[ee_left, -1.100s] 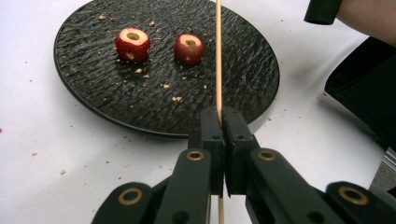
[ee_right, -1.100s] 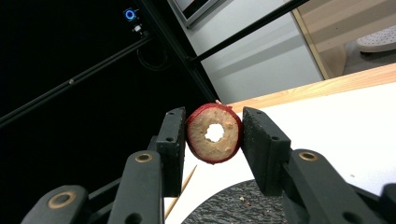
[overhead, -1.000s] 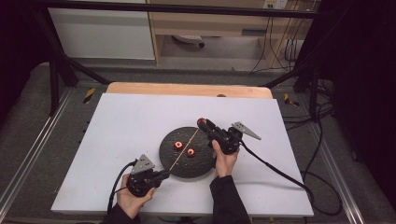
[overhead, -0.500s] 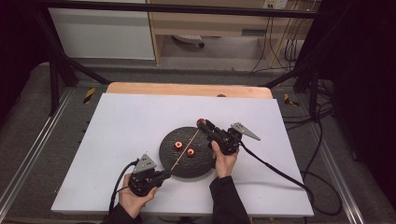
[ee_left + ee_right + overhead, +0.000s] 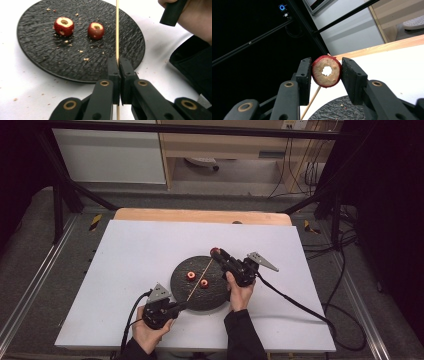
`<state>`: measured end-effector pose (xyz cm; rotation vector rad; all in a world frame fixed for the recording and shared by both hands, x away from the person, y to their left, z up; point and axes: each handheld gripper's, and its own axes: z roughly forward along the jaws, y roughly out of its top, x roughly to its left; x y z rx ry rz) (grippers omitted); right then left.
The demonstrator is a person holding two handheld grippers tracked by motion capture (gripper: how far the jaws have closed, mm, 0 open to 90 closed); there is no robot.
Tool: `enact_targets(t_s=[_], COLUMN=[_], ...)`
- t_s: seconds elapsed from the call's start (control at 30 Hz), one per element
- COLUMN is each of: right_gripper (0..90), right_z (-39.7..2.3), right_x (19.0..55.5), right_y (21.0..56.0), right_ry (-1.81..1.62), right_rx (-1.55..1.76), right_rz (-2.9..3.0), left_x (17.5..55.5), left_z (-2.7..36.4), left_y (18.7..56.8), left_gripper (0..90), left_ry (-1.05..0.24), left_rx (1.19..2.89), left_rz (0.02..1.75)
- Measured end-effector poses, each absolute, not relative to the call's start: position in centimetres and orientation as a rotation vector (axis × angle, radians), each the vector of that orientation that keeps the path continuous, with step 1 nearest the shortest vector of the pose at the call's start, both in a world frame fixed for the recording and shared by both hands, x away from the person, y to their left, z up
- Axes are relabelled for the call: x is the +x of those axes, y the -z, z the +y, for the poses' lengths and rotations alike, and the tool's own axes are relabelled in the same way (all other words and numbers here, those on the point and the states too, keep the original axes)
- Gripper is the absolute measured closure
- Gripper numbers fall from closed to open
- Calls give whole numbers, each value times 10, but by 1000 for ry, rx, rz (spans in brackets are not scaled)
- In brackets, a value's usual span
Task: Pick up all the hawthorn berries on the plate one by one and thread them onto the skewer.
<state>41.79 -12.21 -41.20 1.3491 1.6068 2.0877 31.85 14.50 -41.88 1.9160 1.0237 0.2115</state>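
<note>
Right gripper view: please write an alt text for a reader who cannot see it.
The right gripper clamps a cored red fruit piece between its two black jaws, with a thin wooden skewer slanting beneath it. Below lie a dark plate and the white table.

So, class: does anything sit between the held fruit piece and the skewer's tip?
Nothing visible does. The right gripper grips the cored fruit piece, and the skewer, clamped by the left gripper, ends right at it.

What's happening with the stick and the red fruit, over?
Left gripper shut on skewer. Right gripper shut on cored fruit at skewer's tip. Two more fruits wait on black plate. Nothing blocking.
</note>
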Motion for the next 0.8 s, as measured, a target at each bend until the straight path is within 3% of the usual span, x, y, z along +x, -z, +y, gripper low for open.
enact_targets(t_s=[0.8], right_gripper=[616], right_z=[-117], right_x=[412], right_y=[417], right_ry=[-2110], right_rx=[1424], right_rz=[1660], left_x=[338], left_z=[125], left_y=[412], left_gripper=[886], left_ry=[-215], left_rx=[1871], left_rz=[1053])
